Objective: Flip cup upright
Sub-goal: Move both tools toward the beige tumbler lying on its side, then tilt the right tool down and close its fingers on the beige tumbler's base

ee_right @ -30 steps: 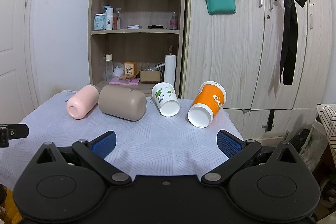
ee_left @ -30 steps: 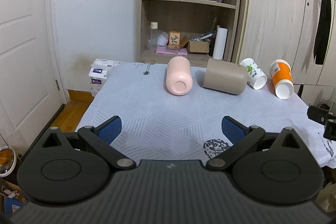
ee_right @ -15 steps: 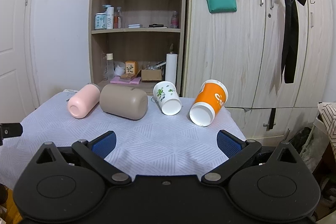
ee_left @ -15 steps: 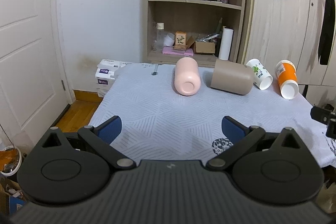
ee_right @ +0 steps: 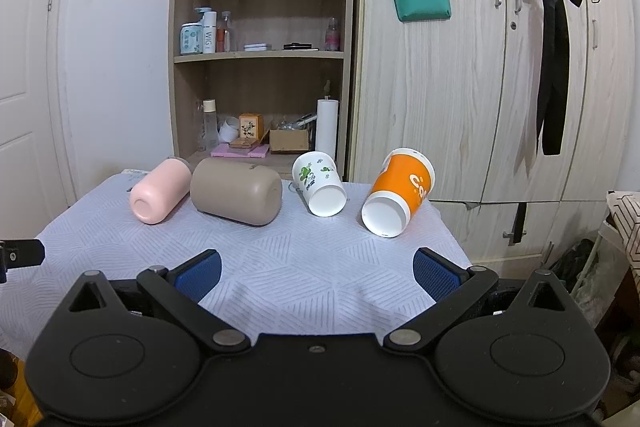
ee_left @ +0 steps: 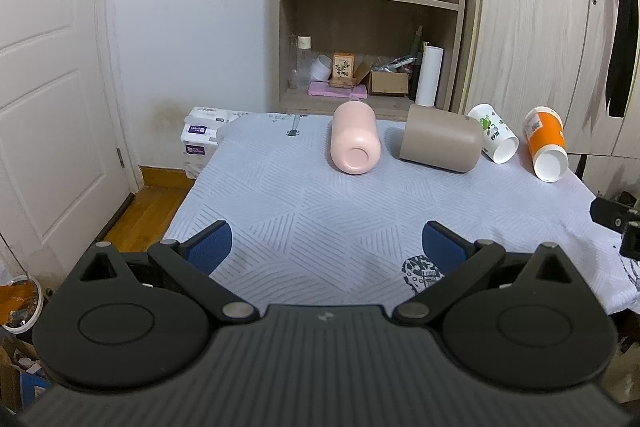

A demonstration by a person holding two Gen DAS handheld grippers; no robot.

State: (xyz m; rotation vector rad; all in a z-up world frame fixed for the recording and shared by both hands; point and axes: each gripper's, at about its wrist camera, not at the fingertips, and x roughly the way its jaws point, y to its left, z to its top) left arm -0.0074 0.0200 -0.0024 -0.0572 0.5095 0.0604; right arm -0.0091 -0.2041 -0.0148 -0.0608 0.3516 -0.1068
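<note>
Several cups lie on their sides in a row at the far end of a table with a pale patterned cloth (ee_left: 320,211). From left: a pink cup (ee_left: 355,143) (ee_right: 160,193), a large taupe cup (ee_left: 440,143) (ee_right: 236,191), a white cup with green print (ee_left: 494,133) (ee_right: 320,183), and an orange cup (ee_left: 546,149) (ee_right: 400,193). My left gripper (ee_left: 326,247) is open and empty over the near edge. My right gripper (ee_right: 316,269) is open and empty, well short of the cups.
An open shelf unit (ee_right: 260,67) with bottles, boxes and a paper roll stands behind the table. Wooden cabinets (ee_right: 500,87) are at the right, a white door (ee_left: 52,87) at the left. Tissue packs (ee_left: 200,139) sit off the table's far left corner.
The left gripper has pulled back and risen, so the cups look smaller and farther. The right gripper has barely moved. Both stay open; the cups have not moved.
</note>
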